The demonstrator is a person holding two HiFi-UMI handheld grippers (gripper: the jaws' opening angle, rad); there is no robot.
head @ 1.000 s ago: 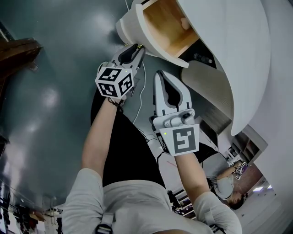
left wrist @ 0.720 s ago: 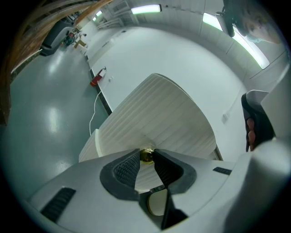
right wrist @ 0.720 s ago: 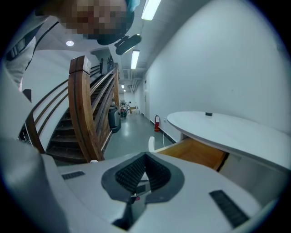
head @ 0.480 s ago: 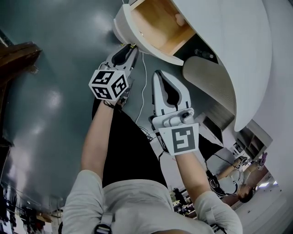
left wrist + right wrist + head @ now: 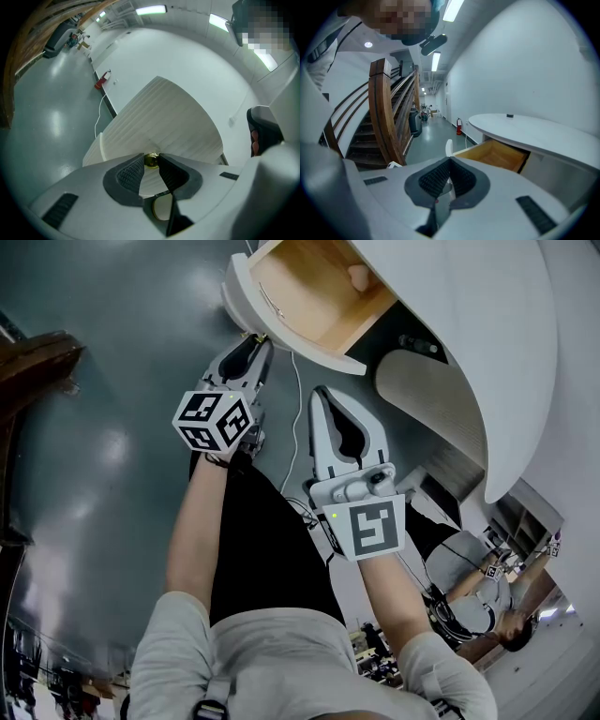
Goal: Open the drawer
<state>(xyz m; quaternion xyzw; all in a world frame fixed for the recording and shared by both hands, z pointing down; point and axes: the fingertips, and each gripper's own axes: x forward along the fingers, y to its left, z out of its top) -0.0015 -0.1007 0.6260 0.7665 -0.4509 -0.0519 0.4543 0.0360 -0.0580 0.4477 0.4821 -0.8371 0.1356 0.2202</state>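
Pinching the brass knob (image 5: 151,160) between the 2 jaws of the left gripper (image 5: 253,339) for a straight pull, with the drawer (image 5: 246,292) just ahead, well out of the desk (image 5: 469,324). Alongside, right gripper (image 5: 322,393) pressed closed, empty, apparently unneeded.

The white-fronted wooden drawer (image 5: 240,289) has slid farther out toward 8 o'clock, the left gripper (image 5: 251,339) pulling its round brass knob (image 5: 151,160).

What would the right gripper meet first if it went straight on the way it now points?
Most likely the open drawer: the right gripper, jaws together, aims at the edge of its white front panel. Depth is unclear, so it could slip past.
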